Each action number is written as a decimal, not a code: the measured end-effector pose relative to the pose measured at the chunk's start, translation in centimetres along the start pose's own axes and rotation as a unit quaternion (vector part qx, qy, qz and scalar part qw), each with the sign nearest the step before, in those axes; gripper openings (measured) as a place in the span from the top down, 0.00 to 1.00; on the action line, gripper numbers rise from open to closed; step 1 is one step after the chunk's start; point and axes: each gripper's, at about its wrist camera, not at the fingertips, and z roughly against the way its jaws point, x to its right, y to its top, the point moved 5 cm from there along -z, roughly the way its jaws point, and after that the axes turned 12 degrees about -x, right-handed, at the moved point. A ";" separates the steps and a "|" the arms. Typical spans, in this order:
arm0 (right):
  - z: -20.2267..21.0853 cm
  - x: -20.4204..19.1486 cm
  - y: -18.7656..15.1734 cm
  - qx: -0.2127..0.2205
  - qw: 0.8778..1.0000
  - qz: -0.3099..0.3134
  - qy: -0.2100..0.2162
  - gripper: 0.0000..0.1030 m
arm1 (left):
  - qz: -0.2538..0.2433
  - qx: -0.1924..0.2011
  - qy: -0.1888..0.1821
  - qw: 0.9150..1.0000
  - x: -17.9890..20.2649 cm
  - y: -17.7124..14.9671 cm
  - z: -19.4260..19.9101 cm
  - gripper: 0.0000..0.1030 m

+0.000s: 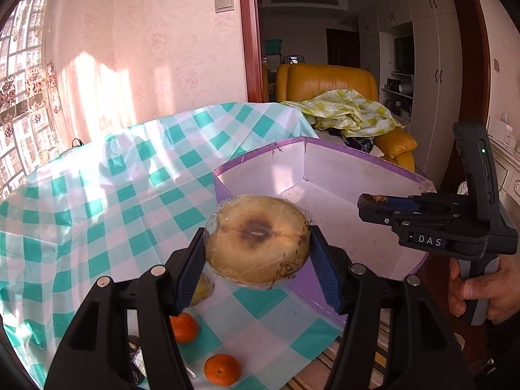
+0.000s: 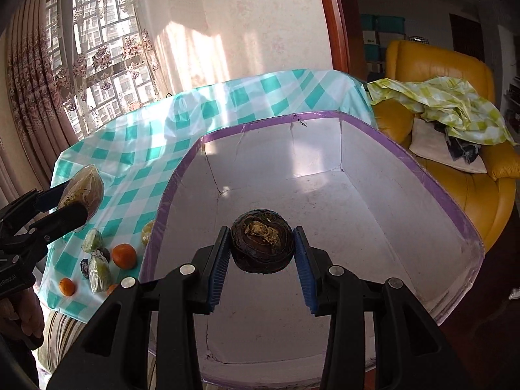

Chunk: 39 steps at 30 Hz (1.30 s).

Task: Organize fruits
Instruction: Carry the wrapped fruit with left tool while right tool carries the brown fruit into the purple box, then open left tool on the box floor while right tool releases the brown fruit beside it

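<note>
2 tools are in use, each clamped on a piece of fruit. The left tool [image 1: 258,253] grips a plastic-wrapped halved fruit [image 1: 256,239], pale yellow with a dark brown centre, its blue pads pressing on both sides; it hangs above the near left corner of the white box [image 1: 341,214], over the box's purple-taped rim. The right tool [image 2: 262,248] holds a small dark round fruit [image 2: 262,243] with a dried yellowish tuft on top, the pads tight against it, poised above the box's bare white floor [image 2: 325,227]. In the left wrist view the right tool shows from the side, gripped by a hand [image 1: 477,289] at the right edge. On the worktop, covered by a teal-and-white checked cloth [image 1: 97,195], the remaining fruit lies just left of the box: 2 small oranges [image 2: 124,255] and [image 2: 67,286], several wrapped greenish pieces [image 2: 99,274], and a dark item beside them. A yellow armchair [image 2: 455,169] with a crumpled green checked sheet stands behind the box.
</note>
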 end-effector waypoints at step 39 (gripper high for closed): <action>-5.6 4.4 -0.8 -0.197 0.966 0.124 -0.116 0.54 | -0.242 -0.287 -0.083 0.923 9.9 0.2 -16.3 0.40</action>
